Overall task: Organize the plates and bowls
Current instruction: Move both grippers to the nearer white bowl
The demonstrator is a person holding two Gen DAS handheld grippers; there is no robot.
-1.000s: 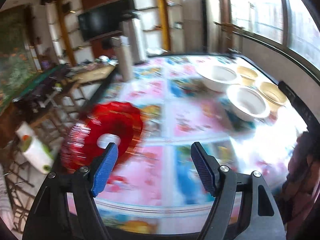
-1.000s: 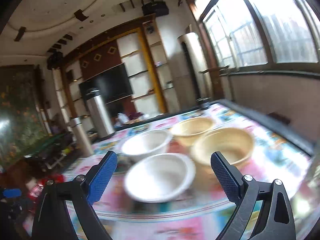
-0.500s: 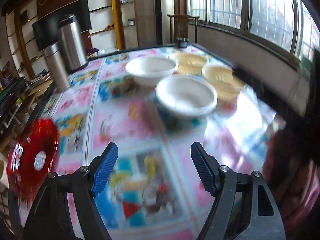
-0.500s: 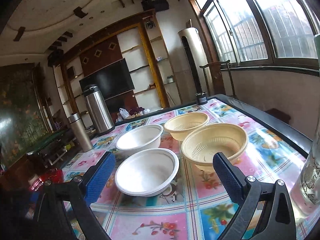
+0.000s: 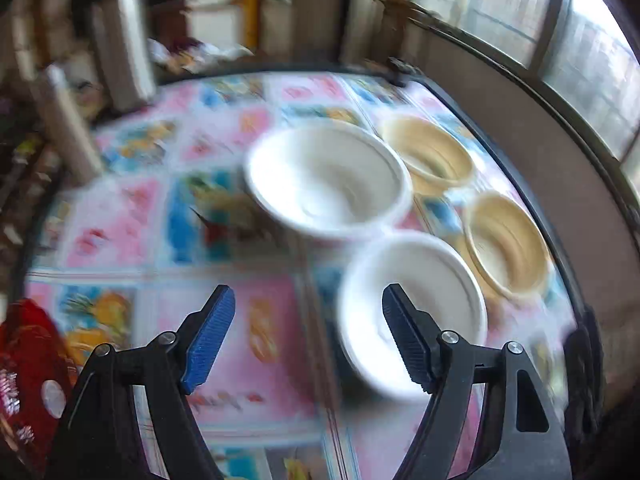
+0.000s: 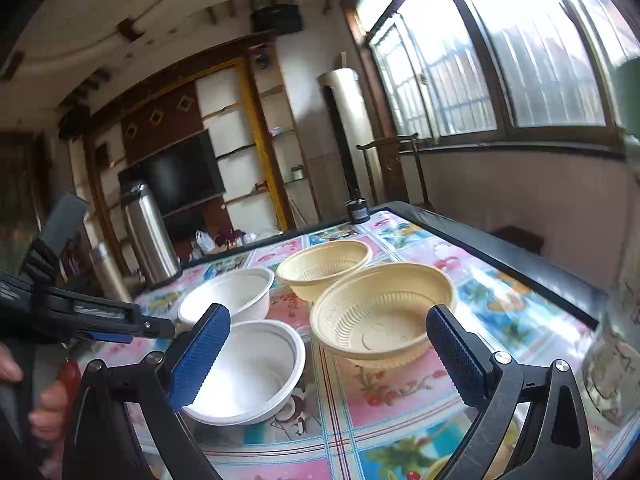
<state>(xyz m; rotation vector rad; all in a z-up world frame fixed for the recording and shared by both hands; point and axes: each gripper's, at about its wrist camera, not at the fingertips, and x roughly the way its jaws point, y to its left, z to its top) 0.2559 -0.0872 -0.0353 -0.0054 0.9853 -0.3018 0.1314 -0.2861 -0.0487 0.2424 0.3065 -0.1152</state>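
Two white bowls and two beige ribbed bowls stand close together on the patterned table. In the left wrist view the near white bowl [image 5: 416, 312] lies just past my open left gripper [image 5: 308, 336], by its right finger; the far white bowl [image 5: 328, 184] and the beige bowls [image 5: 428, 156] [image 5: 508, 244] lie beyond. In the right wrist view my right gripper [image 6: 328, 356] is open and empty above the table, with the near white bowl [image 6: 248, 372] by its left finger and the near beige bowl [image 6: 380, 320] between the fingers, further off. The far white bowl [image 6: 228, 296] and the far beige bowl [image 6: 324, 268] stand behind.
A tall steel flask [image 6: 150, 236] and a slimmer flask [image 5: 66, 120] stand at the table's far left. A red packet [image 5: 28, 376] lies at the left edge. A clear jar [image 6: 612, 364] stands at the right. The left gripper's body [image 6: 80, 312] and a hand [image 6: 48, 404] show at left.
The left gripper has swung right and closer to the bowls, so the near white bowl now sits by its right finger. The right gripper has moved slightly nearer the bowls.
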